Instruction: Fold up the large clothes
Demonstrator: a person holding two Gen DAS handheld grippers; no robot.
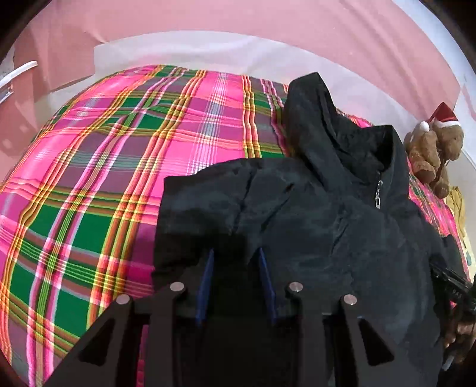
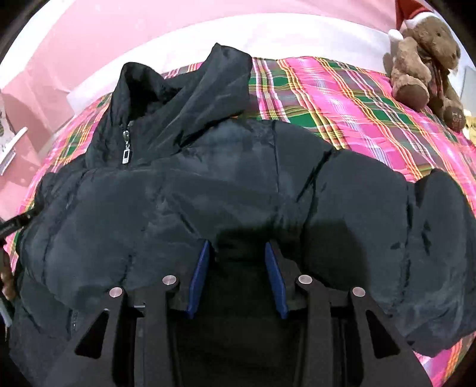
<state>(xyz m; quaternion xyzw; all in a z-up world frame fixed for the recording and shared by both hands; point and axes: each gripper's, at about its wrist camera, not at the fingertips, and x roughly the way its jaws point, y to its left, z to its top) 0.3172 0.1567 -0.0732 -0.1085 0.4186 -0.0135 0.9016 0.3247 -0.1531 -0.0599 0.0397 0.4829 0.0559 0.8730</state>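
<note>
A black puffer jacket (image 1: 312,214) (image 2: 208,193) lies front-up on a bed with a pink and green plaid sheet (image 1: 104,163) (image 2: 342,95). Its hood (image 1: 312,104) (image 2: 220,77) points to the far side, and a silver zipper pull (image 1: 378,196) (image 2: 126,148) hangs at the collar. My left gripper (image 1: 236,251) is at the jacket's near left edge, blue pads shut on a bunch of black fabric. My right gripper (image 2: 237,243) pinches the near edge further right, by the sleeve, the same way. Part of the right gripper and its hand (image 1: 461,333) shows at the left view's right edge.
A brown teddy bear (image 1: 431,148) (image 2: 422,68) in a red Santa hat sits at the bed's far right corner, with a yellow item (image 1: 456,202) beside it. Bare plaid sheet stretches left of the jacket. A pink wall (image 1: 267,18) runs behind the bed.
</note>
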